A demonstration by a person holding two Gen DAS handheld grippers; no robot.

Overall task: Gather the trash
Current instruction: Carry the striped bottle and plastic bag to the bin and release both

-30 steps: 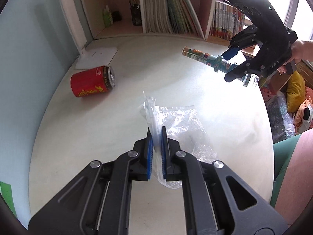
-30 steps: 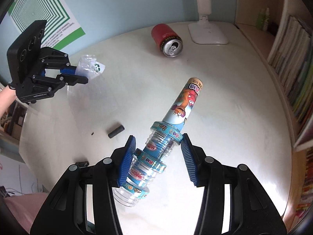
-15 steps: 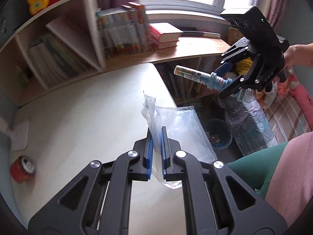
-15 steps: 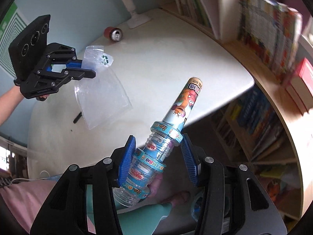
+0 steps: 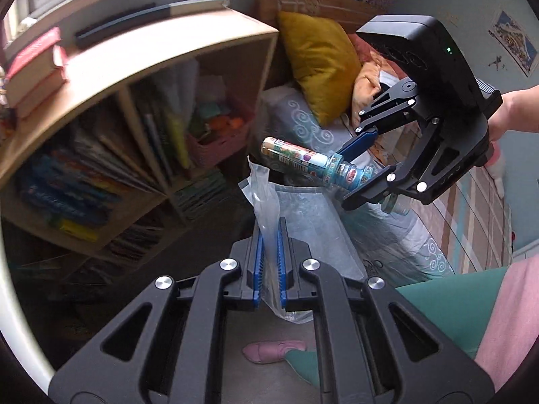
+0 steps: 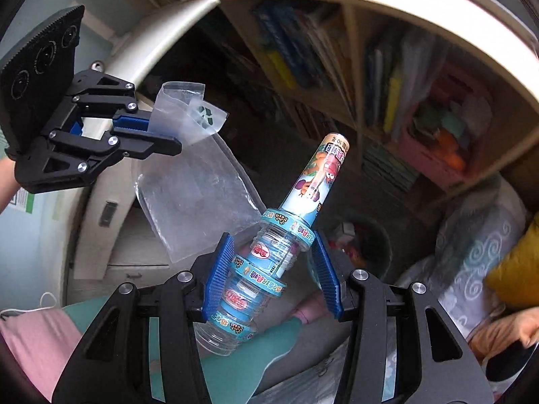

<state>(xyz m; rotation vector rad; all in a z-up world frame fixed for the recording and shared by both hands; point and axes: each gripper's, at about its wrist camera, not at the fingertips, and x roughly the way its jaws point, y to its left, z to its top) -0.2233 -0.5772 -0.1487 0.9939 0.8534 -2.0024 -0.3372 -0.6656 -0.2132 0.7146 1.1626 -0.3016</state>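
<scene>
Clear plastic bag (image 5: 266, 202) pinched flat in the closed left gripper (image 5: 268, 259), hanging limp over the floor. Far right, the right gripper (image 5: 357, 171) clamps a bottle (image 5: 303, 161) by its lower body, neck pointing left. Risk: the thin film slides out of the pads if jerked.

Right wrist view: bottle (image 6: 286, 235) sits skewed between the blue pads (image 6: 219, 272), held at the ribbed part only; it could pivot or slip. A bin (image 6: 360, 239) seems to stand beyond it, partly hidden. Risk: the bag (image 6: 195, 195) drifts across the bottle's path, or the drop misses.
</scene>
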